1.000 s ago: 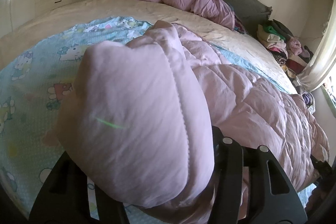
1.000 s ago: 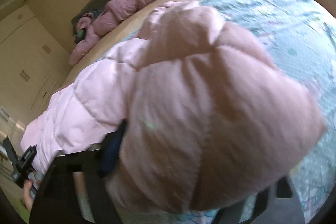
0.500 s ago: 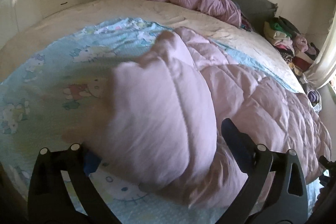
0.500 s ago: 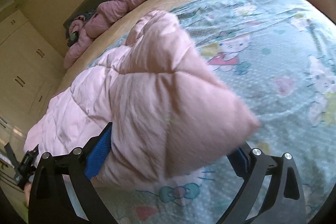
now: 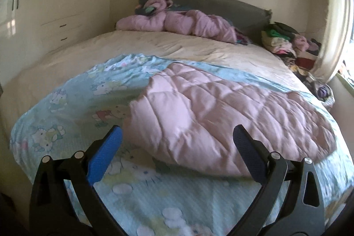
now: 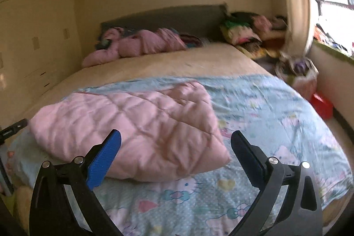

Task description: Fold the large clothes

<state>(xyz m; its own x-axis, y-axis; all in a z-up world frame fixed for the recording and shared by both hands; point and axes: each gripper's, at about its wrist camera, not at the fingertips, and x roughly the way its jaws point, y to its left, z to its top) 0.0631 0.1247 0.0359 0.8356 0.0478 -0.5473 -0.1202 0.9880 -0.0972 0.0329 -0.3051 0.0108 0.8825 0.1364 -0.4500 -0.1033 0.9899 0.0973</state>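
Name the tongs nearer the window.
Right. Right tongs, opening, nothing between them, are at the pink coat end toward the window; left tongs at its end toward the wardrobe.

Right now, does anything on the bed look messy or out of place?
Yes. A crumpled pink garment lies bunched against the headboard, unfolded. The quilted pink coat on the cartoon sheet looks folded, though its near corner bulges up.

Each gripper, left and right, has black curved arms, silver round screws and blue ribbed pads.
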